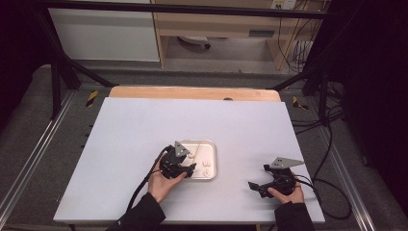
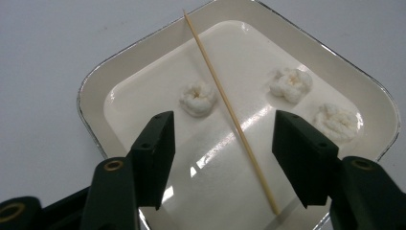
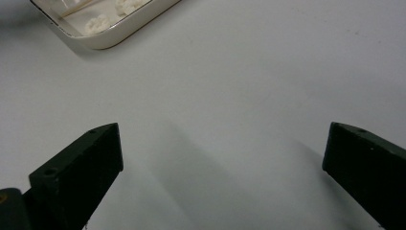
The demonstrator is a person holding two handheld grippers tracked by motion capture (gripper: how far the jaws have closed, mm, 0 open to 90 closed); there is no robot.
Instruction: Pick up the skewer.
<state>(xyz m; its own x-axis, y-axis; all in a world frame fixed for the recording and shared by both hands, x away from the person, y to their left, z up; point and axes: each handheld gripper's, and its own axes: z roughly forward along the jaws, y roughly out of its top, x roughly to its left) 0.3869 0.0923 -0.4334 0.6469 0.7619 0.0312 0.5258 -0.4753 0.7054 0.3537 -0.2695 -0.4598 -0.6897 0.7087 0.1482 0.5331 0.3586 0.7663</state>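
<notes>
A: Where is the skewer (image 2: 230, 112) found?

B: It is laid slantwise in the tray (image 2: 91, 93), one end propped on the far rim, the other resting on the tray floor near the closer edge. Three white puffs (image 2: 198, 98) are scattered on that floor, one to one side of the stick and two to the other; none is seen to be pierced.

A: How is the left gripper (image 2: 224, 139) held?

B: It is poised above the tray with its jaws spread, the lower stretch of the skewer lying between them. Nothing is gripped. The stance is probably taken so that the stick can be pinched and lifted.

A: And the right gripper (image 1: 257, 185)?

B: It is rested on the table (image 1: 134, 125), well apart from the tray, jaws wide and nothing between them. It is judged to be kept aside until a puff must be steadied or picked.
</notes>
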